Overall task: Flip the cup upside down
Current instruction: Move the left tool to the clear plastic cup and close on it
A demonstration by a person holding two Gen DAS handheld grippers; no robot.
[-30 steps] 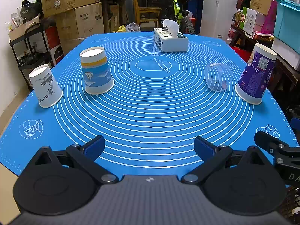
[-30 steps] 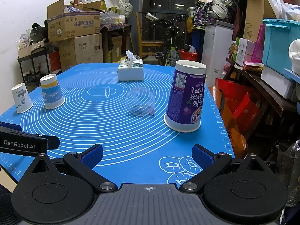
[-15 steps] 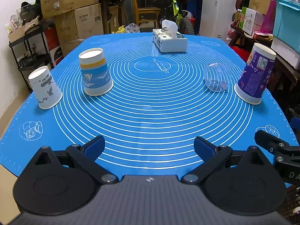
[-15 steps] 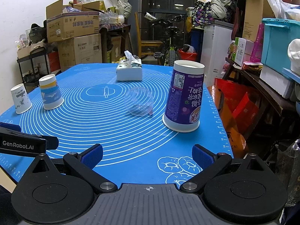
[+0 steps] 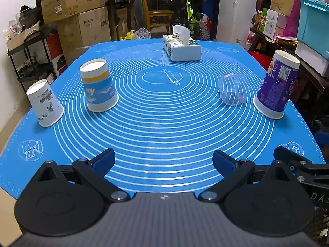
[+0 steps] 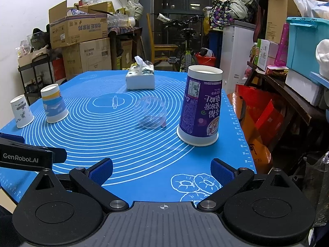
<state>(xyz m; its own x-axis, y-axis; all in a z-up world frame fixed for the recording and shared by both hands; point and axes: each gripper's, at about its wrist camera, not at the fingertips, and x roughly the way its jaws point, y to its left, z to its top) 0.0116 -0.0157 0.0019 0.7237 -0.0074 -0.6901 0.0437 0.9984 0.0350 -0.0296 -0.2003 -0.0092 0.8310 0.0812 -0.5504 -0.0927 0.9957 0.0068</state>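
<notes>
Several cups stand upside down on the blue mat (image 5: 164, 127): a white patterned paper cup (image 5: 44, 103) at the left, a blue and yellow paper cup (image 5: 98, 88), a clear plastic cup (image 5: 231, 91) and a tall purple paper cup (image 5: 276, 85) at the right. The right wrist view shows the purple cup (image 6: 201, 106), the clear cup (image 6: 150, 112), the blue and yellow cup (image 6: 53, 104) and the white cup (image 6: 21, 112). My left gripper (image 5: 163, 161) is open and empty over the mat's near edge. My right gripper (image 6: 162, 171) is open and empty near the purple cup.
A white tissue box (image 5: 182, 48) sits at the mat's far end. Cardboard boxes (image 5: 82, 20) and a black shelf (image 5: 26, 59) stand to the left. A bench with boxes and a teal bin (image 6: 306, 47) runs along the right. A bicycle (image 6: 185, 47) stands behind.
Both grippers have drifted slightly; the view shifts a little. Both stay open. The cups have not moved.
</notes>
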